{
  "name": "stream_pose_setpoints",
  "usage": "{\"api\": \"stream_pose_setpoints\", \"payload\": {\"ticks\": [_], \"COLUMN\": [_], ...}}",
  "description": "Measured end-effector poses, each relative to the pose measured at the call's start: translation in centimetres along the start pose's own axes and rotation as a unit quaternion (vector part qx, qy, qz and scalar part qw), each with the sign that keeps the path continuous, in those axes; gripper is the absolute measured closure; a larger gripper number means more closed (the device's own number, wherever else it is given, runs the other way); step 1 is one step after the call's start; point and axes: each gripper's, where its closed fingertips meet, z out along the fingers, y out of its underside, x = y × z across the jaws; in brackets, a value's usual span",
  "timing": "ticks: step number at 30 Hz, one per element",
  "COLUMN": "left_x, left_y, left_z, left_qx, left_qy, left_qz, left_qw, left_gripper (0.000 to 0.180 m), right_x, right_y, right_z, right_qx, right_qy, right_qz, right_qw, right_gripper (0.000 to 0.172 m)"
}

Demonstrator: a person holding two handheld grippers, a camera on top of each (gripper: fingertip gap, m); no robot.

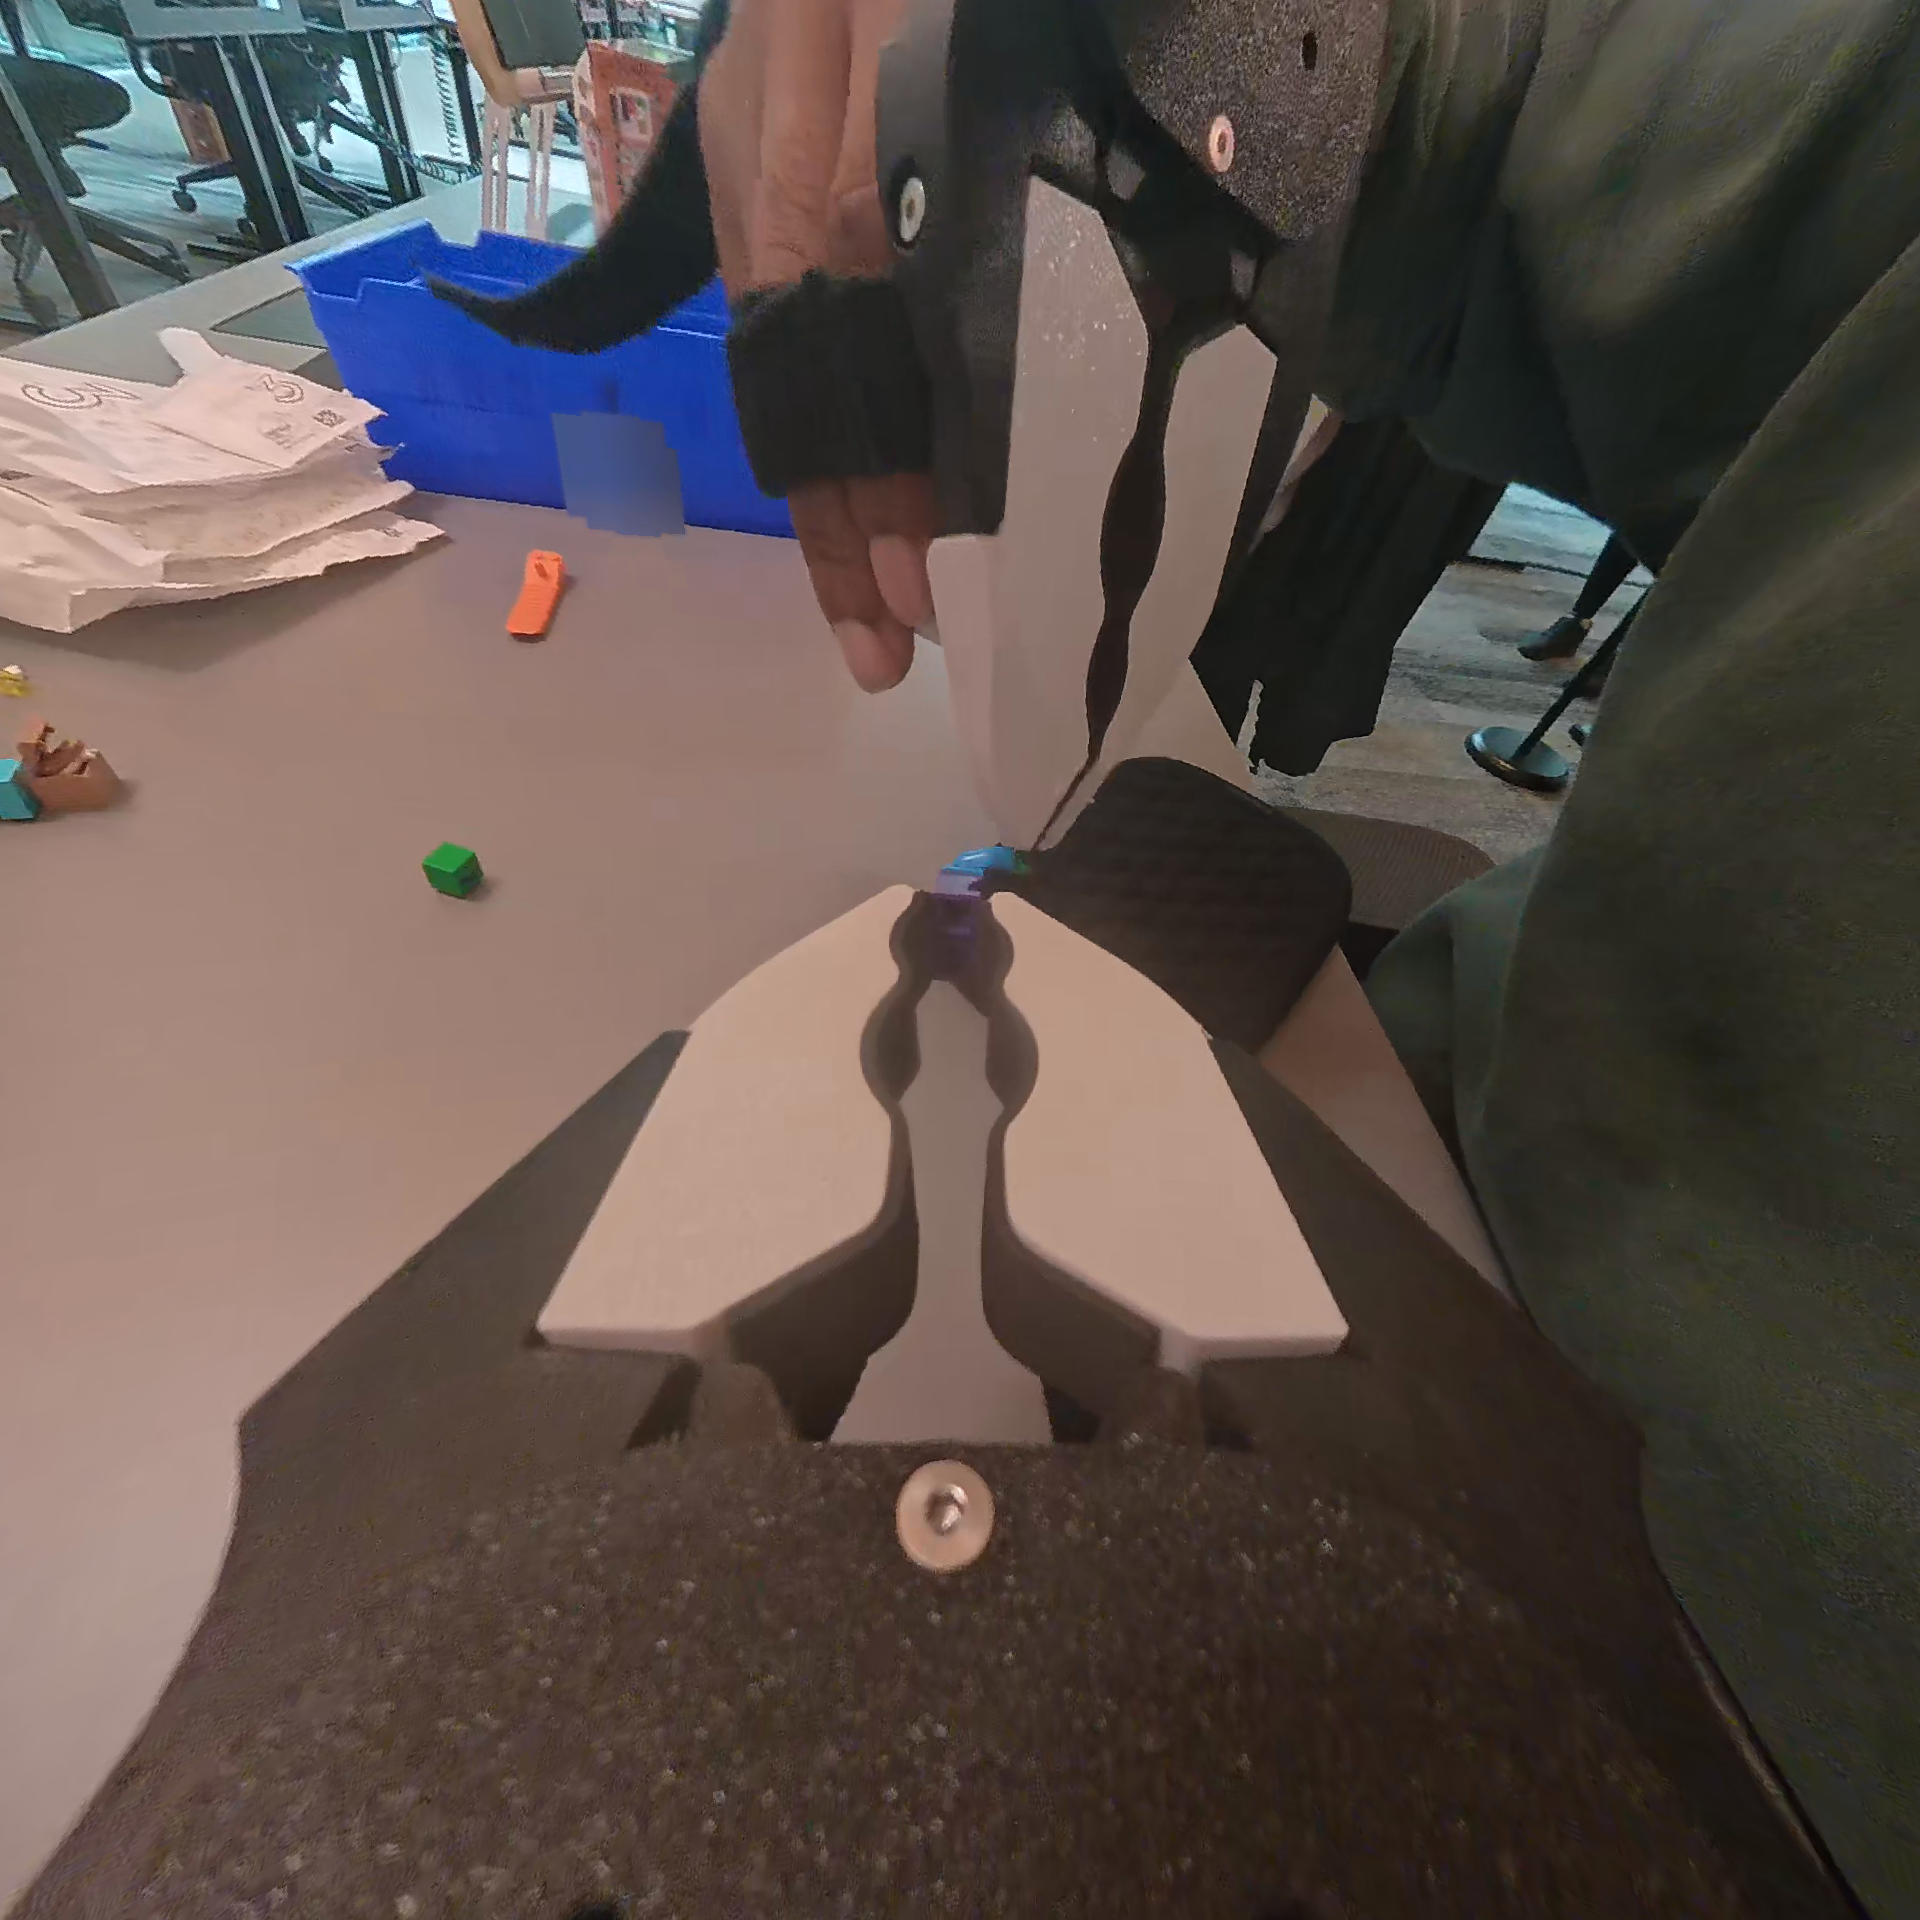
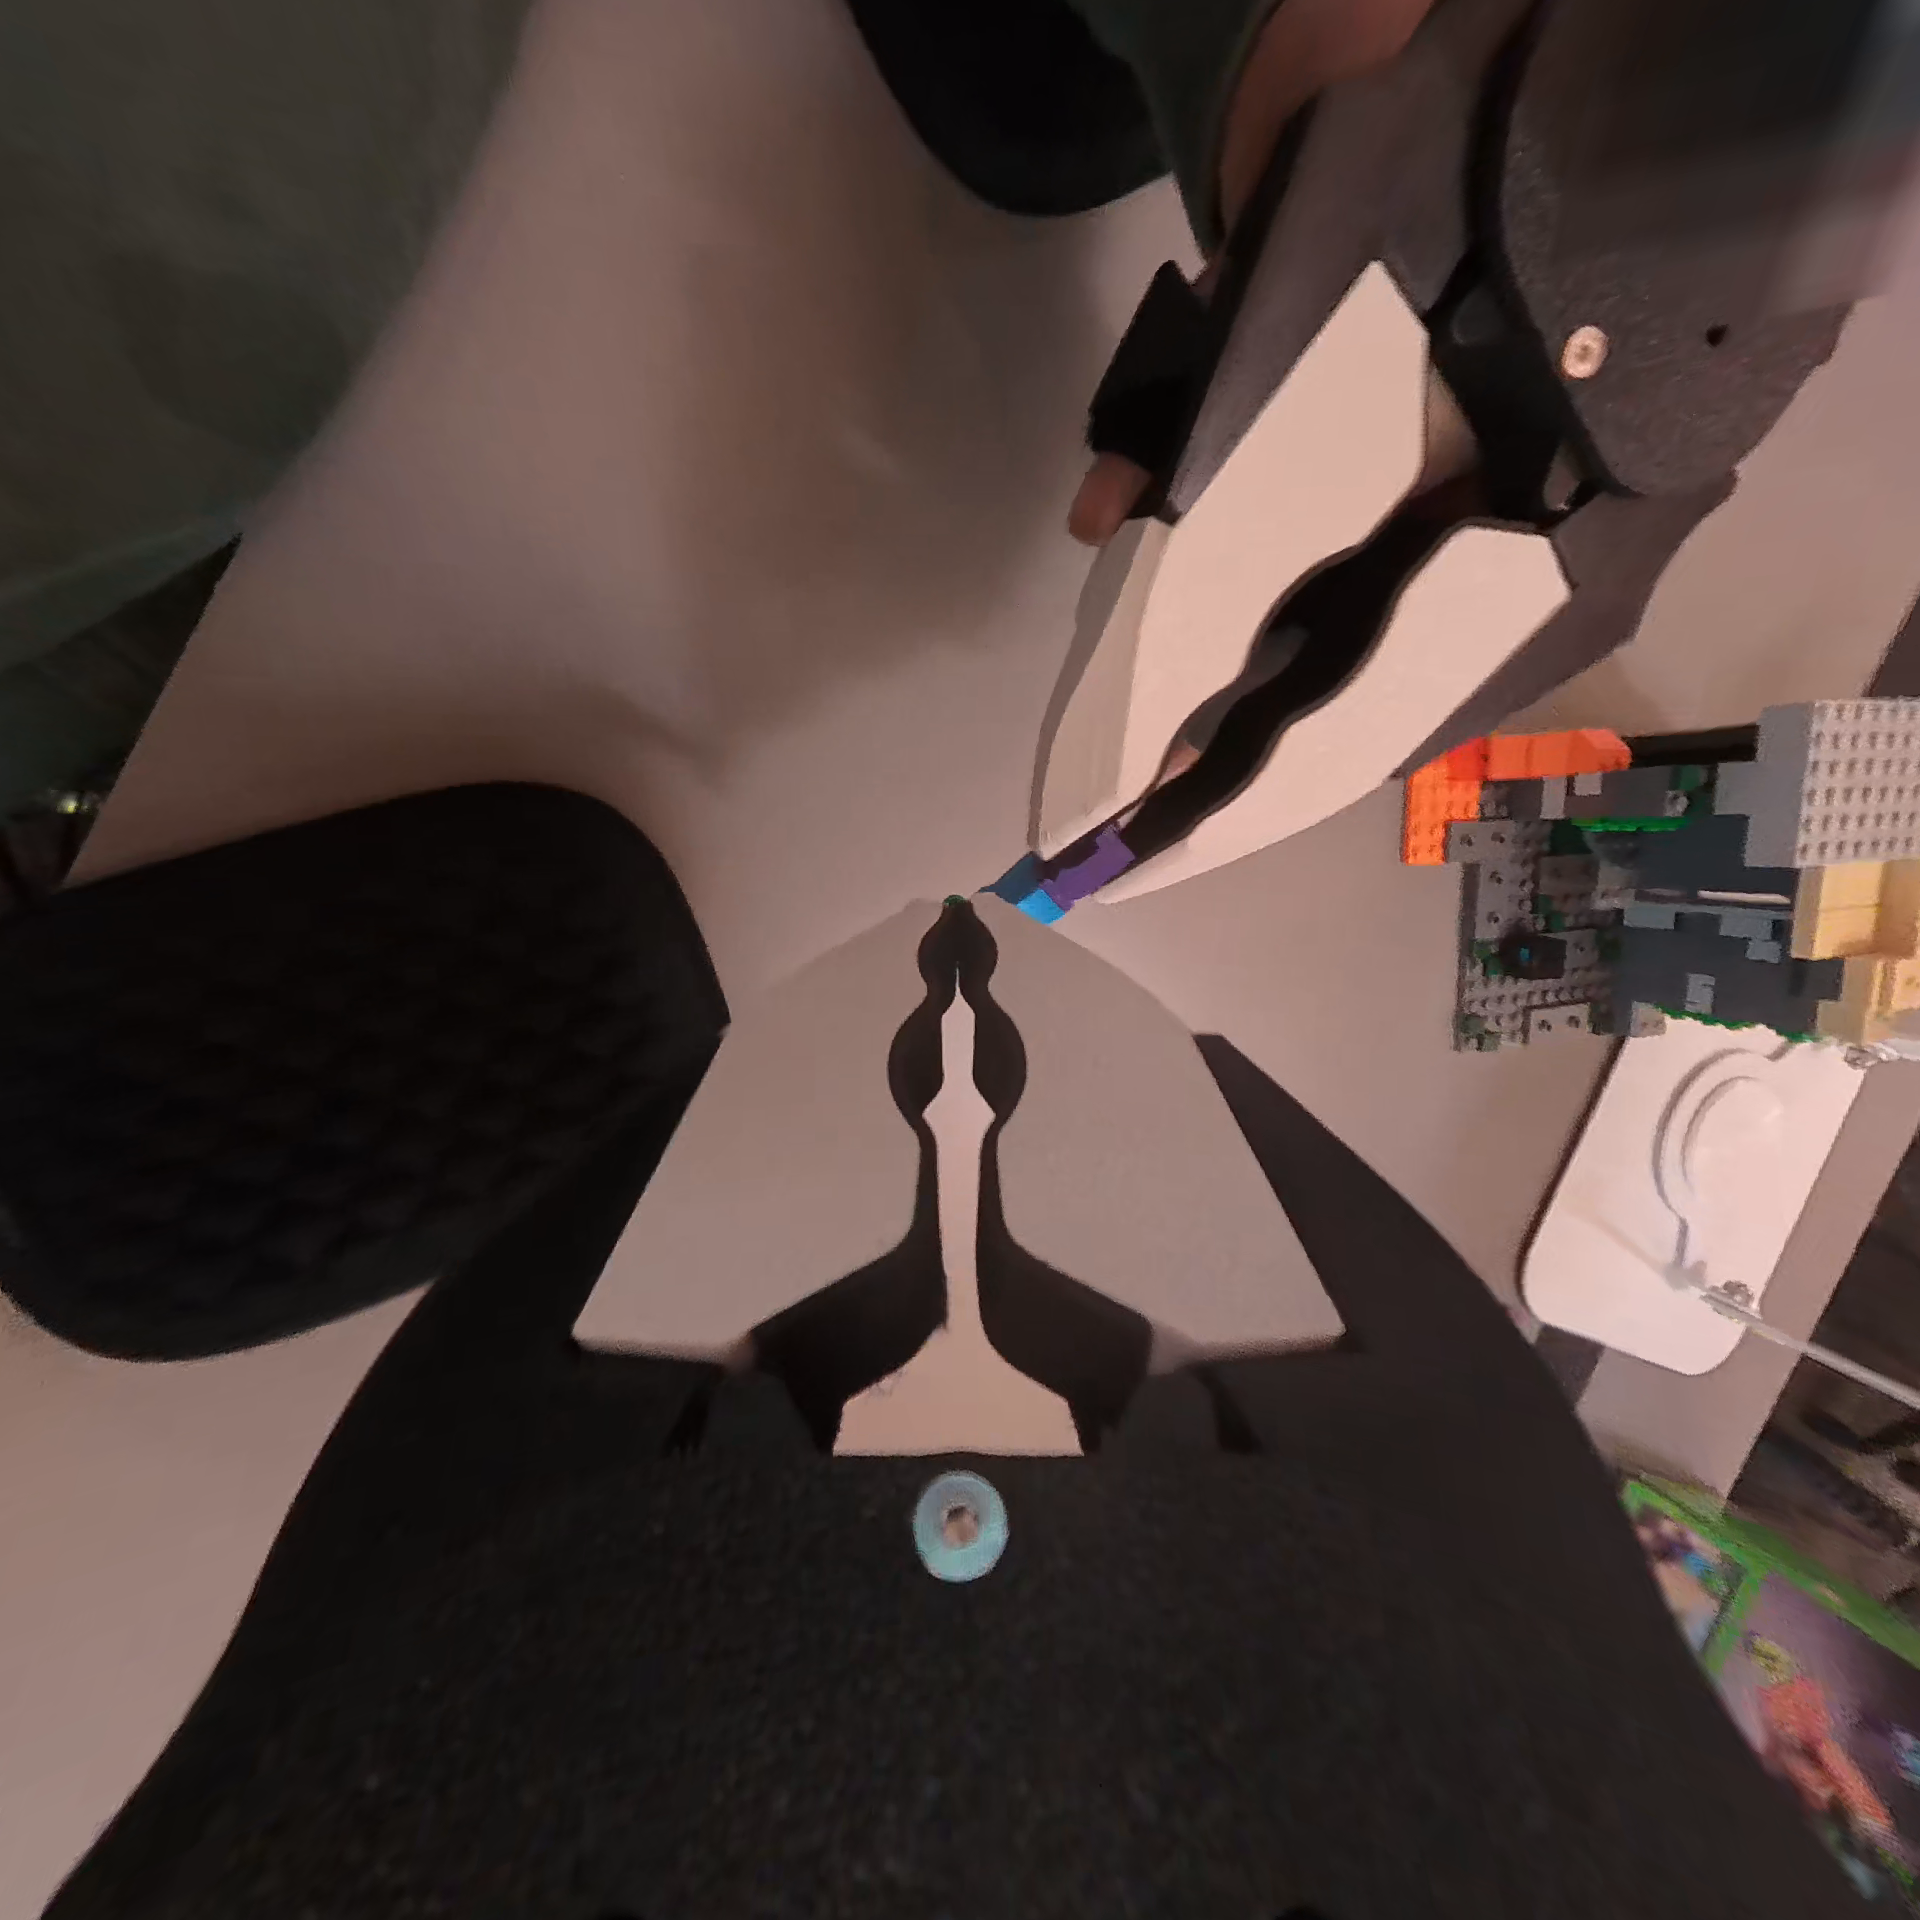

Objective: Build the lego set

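The left gripper (image 1: 954, 914) has its fingers clamped on a small purple-and-blue brick piece (image 1: 971, 878), while at its 1 o'clock the right gripper (image 2: 956, 906), fingers together, pinches a tiny green bit (image 2: 953, 903) touching the piece's blue end, above the table (image 1: 312, 987).

Left claw (image 1: 954, 914) clamps a purple-and-blue brick piece (image 1: 961, 888) at its fingertips. Right claw (image 1: 1023, 847), hand-held, descends onto the piece's blue end. Green cube (image 1: 452, 868), orange tool (image 1: 537, 592) and blue bin (image 1: 499, 416) occupy the tabletop (image 1: 312, 987).
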Motion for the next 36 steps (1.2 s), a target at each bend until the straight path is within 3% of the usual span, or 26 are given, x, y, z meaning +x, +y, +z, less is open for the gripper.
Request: {"api": "stream_pose_setpoints", "payload": {"ticks": [4,7,10,14,16,19,22,25,28,32,36], "left_x": [-0.4,-0.4,-0.6,-0.8,-0.9,-0.8,-0.6,-0.7,-0.8,-0.4,-0.6], "left_y": [-1.2,-2.2,-3.1,-4.3,-4.7,-4.6,-3.7,-2.6,-1.9,-0.9,-1.0], "left_z": [-0.9,-1.4,-1.7,-2.2,-2.4,-2.4,-1.9,-1.3,-0.4,0.8,0.8], "left_qx": [0.043,0.083,0.126,0.177,0.192,0.185,0.136,0.065,0.017,-0.030,-0.026], "left_qy": [0.002,0.013,0.020,0.017,0.012,0.005,-0.011,-0.042,-0.072,-0.084,-0.097], "left_qz": [-0.019,-0.036,-0.053,-0.059,-0.058,-0.042,-0.002,0.037,0.078,0.112,0.111], "left_qw": [0.999,0.996,0.990,0.982,0.980,0.982,0.991,0.996,0.994,0.990,0.989], "left_gripper": [0.173,0.173,0.173,0.173,0.173,0.173,0.166,0.156,0.155,0.160,0.173], "right_x": [1.5,2.2,2.9,4.0,4.5,4.4,4.0,3.3,2.3,1.6,1.6], "right_y": [0.0,0.8,0.4,-0.8,-1.1,-1.3,-0.9,0.2,0.9,1.5,1.1], "right_z": [-1.5,-1.8,-1.4,-1.9,-2.6,-2.8,-2.9,-2.6,-2.2,-1.5,-1.1], "right_qx": [0.102,0.218,0.324,0.414,0.428,0.395,0.331,0.218,0.109,0.002,-0.031], "right_qy": [0.058,0.096,0.133,0.167,0.178,0.162,0.127,0.079,0.013,-0.052,-0.077], "right_qz": [0.131,0.240,0.299,0.320,0.318,0.304,0.285,0.256,0.225,0.197,0.183], "right_qw": [0.984,0.941,0.887,0.836,0.827,0.851,0.891,0.939,0.968,0.979,0.980], "right_gripper": [0.166,0.149,0.142,0.147,0.160,0.165,0.166,0.167,0.167,0.167,0.166]}}
